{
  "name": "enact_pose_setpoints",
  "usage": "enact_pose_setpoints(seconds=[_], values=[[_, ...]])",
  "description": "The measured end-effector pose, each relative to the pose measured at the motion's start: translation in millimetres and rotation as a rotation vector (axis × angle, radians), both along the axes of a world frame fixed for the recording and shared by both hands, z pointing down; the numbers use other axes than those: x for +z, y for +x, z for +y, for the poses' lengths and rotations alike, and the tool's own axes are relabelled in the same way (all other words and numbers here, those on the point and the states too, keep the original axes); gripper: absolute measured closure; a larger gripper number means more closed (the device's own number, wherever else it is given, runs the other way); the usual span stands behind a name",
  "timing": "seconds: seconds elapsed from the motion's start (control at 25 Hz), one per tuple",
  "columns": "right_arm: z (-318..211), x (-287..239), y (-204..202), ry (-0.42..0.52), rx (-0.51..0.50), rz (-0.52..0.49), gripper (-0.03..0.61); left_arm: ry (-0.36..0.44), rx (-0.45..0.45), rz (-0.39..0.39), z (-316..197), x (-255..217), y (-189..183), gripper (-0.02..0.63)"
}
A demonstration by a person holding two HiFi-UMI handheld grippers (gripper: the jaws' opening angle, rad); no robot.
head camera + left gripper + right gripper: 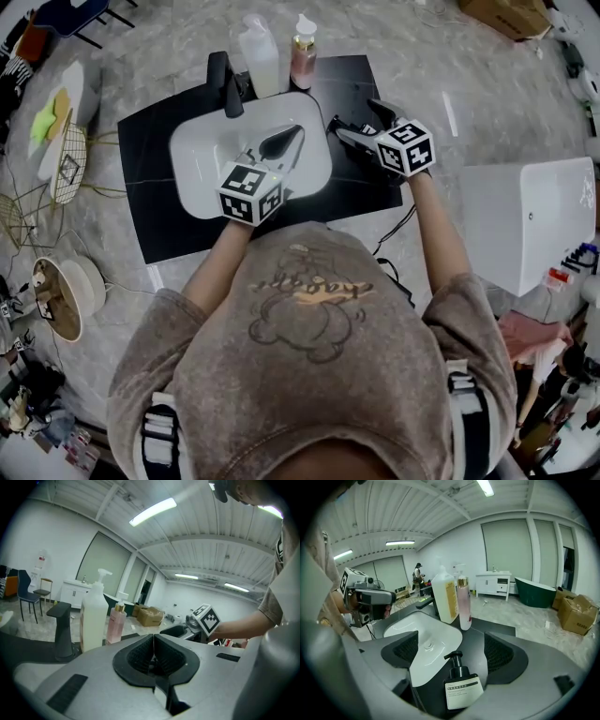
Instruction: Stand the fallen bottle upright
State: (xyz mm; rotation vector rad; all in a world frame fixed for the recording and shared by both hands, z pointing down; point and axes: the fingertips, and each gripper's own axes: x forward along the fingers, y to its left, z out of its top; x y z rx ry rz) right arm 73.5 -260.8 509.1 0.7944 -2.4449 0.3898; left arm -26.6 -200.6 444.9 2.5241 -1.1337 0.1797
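A black pump bottle with a white label stands upright on the black mat, beside the white sink. My right gripper is open around it, and neither pad touches the bottle. In the head view this gripper sits at the sink's right edge, and I cannot make out the dark bottle against the mat there. My left gripper hovers over the sink basin. Its jaws are shut with nothing between them.
Behind the sink stand a white pump bottle, a pink bottle and a black faucet. A large white box stands to the right of the mat. Baskets and dishes lie on the floor at the left.
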Motion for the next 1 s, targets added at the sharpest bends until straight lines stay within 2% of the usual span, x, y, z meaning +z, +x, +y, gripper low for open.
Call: enact_pose_setpoints(seconds=[0.4,0.6,1.0], values=[[-3,54,-14,-0.103,-0.147,0.163,0.173,-0.013,-0.007,-0.002,-3,6,-2,0.594],[-9,72,-23,-0.142,-0.187,0.202,0.182,-0.015,-0.018,-0.002,-6,6,-5,0.594],[-8,114,-26,-0.211,-0.307,0.343,0.233,-0.025,-0.053,-0.009,-10,9,-18,0.594]])
